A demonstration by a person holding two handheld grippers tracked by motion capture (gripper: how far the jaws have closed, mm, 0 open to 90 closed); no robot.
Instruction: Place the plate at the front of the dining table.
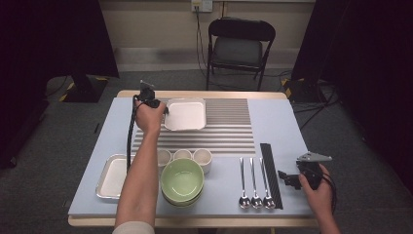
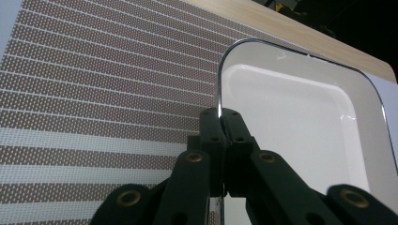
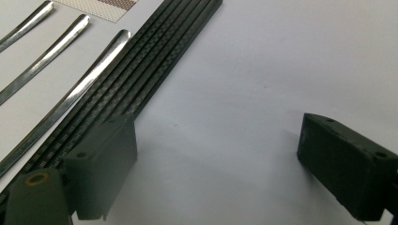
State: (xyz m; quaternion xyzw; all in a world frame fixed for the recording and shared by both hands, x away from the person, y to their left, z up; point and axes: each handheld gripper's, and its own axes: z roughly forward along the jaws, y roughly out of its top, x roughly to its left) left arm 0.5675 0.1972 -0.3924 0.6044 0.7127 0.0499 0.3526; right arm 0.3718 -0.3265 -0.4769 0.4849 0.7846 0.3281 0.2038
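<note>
So the tabletop (image 1: 282, 122) has a pale blue cover on it, and a big striped mat (image 1: 229, 126) takes up the middle toward the far edge. On the mat's far-left part sits a white square tray (image 1: 187, 117), flat as far as I can tell. The left gripper (image 1: 164, 111) is at that tray's left rim, and in the left gripper view its fingers (image 2: 211, 136) are pressed together, pinching the thin rim of the tray (image 2: 291, 112) right between them.

Near the front-left corner there's a second white tray (image 1: 108, 178), partly under the person's forearm. Just beside it, along the front edge, is a stack of green bowls (image 1: 182, 181), and touching the back of that stack sit three small white cups (image 1: 202, 157) in a row.

Right of the bowls, three spoons (image 1: 254, 183) lie parallel, bowls toward the front edge. Just beside them is a set of black chopsticks (image 1: 271, 173), lined up the same way.

The right gripper (image 1: 288, 178) rests low by the front-right corner, just right of the chopsticks (image 3: 141, 79). Its fingers (image 3: 101, 164) are spread wide with bare tabletop between them.
</note>
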